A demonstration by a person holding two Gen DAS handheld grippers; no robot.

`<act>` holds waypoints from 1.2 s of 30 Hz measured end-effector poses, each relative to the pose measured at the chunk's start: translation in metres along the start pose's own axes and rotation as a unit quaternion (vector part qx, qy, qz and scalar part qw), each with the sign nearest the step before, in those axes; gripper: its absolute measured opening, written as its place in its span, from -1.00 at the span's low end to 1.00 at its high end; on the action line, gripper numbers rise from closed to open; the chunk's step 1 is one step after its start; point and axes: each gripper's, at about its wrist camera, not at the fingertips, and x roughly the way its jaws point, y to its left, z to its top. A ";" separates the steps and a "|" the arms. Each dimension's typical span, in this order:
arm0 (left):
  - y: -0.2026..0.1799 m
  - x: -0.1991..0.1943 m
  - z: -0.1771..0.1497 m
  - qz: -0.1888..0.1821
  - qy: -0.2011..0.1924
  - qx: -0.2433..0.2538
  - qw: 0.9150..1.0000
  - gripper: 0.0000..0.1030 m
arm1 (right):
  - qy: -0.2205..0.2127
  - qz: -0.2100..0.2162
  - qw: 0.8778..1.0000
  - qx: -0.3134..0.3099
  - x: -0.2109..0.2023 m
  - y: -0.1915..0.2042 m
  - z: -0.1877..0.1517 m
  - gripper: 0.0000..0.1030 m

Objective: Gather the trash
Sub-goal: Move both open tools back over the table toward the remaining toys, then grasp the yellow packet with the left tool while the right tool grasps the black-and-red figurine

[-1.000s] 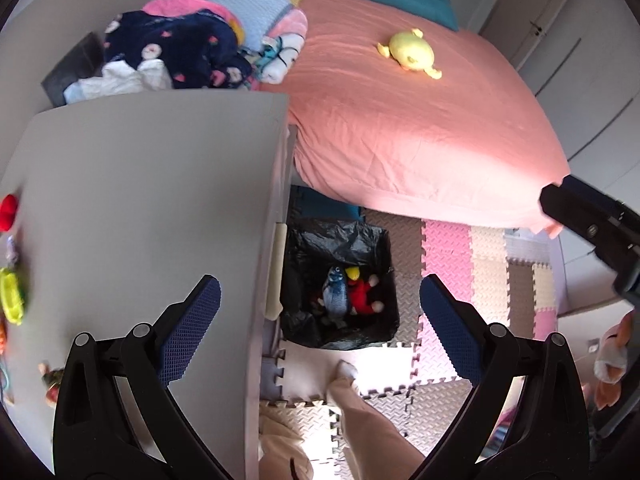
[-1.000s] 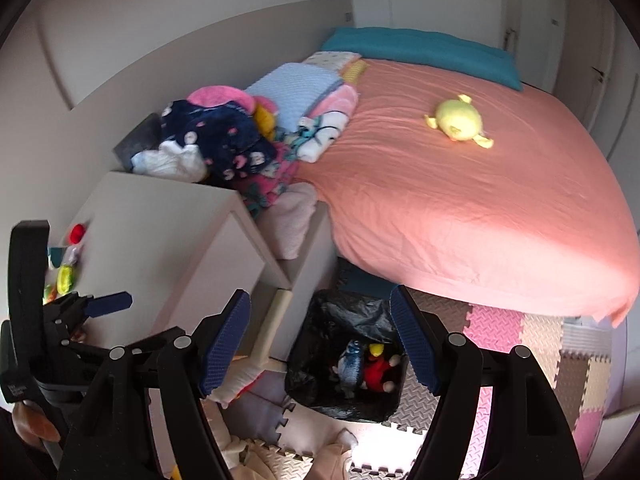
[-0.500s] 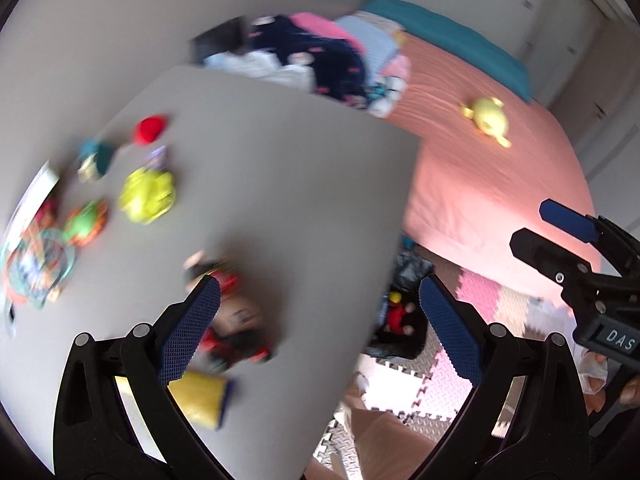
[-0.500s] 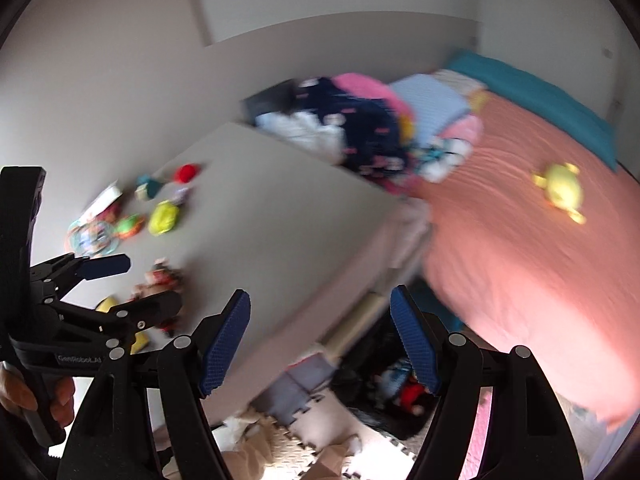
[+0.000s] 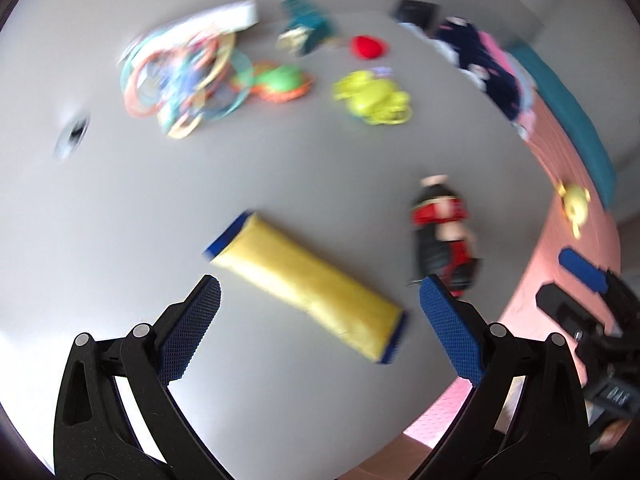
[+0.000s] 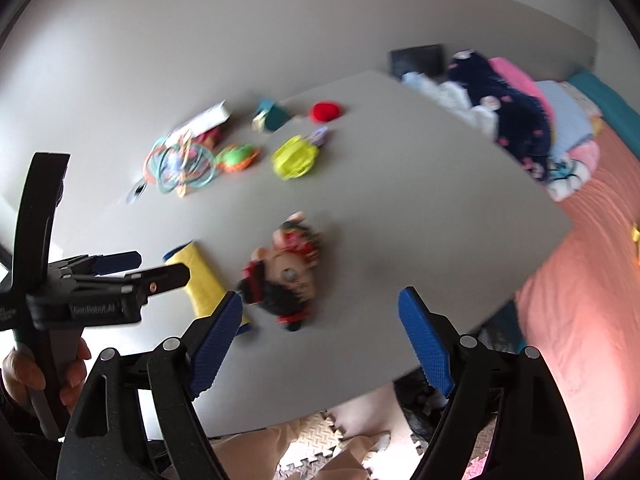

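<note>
A yellow pouch with blue ends (image 5: 308,286) lies on the grey table (image 5: 120,220), just ahead of my open, empty left gripper (image 5: 320,320). It also shows in the right wrist view (image 6: 200,280), partly behind the left gripper. A red-and-black doll (image 5: 444,240) lies right of the pouch; in the right wrist view the doll (image 6: 284,276) is just ahead of my open, empty right gripper (image 6: 320,328). Both views are blurred.
At the table's far side lie a tangle of coloured rings (image 5: 180,76), a green-orange toy (image 5: 280,82), a yellow-green toy (image 5: 372,98), a red ball (image 5: 368,46) and a teal item (image 5: 304,28). The pink bed (image 6: 592,280) with piled clothes (image 6: 516,116) is to the right. The black bin (image 6: 496,332) peeks from under the table edge.
Both grippers have swung left from the bin and bed to over the table. The pouch and the doll now lie close in front of the open jaws.
</note>
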 end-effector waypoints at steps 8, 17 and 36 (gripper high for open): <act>0.021 0.026 -0.014 0.014 0.036 -0.038 0.999 0.87 | 0.033 -0.008 0.999 -0.013 0.050 0.025 0.010 0.57; 0.022 0.044 -0.010 0.017 0.052 -0.047 0.997 0.87 | 0.051 -0.040 0.998 0.004 0.092 0.029 0.023 0.57; -0.005 0.048 -0.004 0.068 -0.015 0.064 0.996 -0.20 | 0.060 -0.009 0.995 0.074 0.082 -0.010 0.009 0.07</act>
